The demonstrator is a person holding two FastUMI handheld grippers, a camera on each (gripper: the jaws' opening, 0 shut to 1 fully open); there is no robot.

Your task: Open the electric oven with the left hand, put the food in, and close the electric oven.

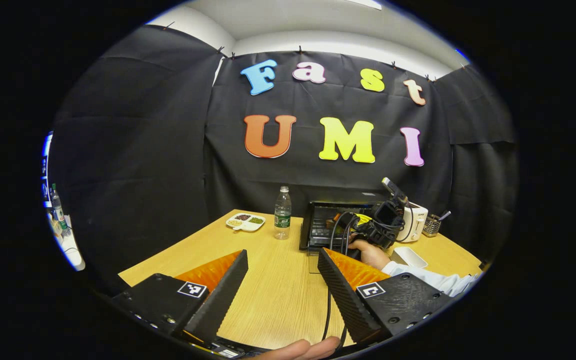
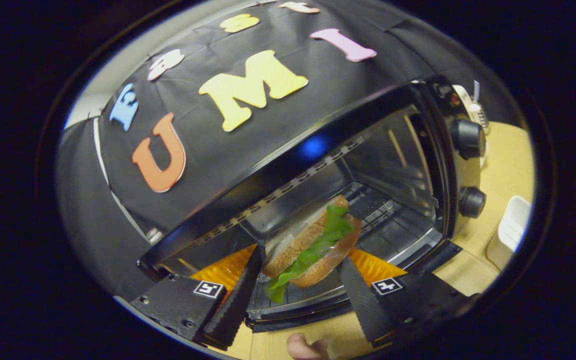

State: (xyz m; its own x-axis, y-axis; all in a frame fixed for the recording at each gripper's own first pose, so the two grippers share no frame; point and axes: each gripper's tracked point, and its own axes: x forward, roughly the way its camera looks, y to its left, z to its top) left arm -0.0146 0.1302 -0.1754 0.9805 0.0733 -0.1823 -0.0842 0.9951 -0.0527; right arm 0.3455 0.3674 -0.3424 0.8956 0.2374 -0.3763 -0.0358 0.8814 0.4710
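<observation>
Step in hand: food going in. Right claw (image 2: 300,272) clenched on brown-bread sandwich w/ green lettuce (image 2: 313,245), held at mouth of black electric oven (image 2: 398,165), door down. Next, I judge: push deeper, set on rack, release. Cavity walls close either side; wide room above. Left claw (image 1: 282,277) released, holding nothing, above bare wooden worktop (image 1: 278,295), well clear of oven.
</observation>
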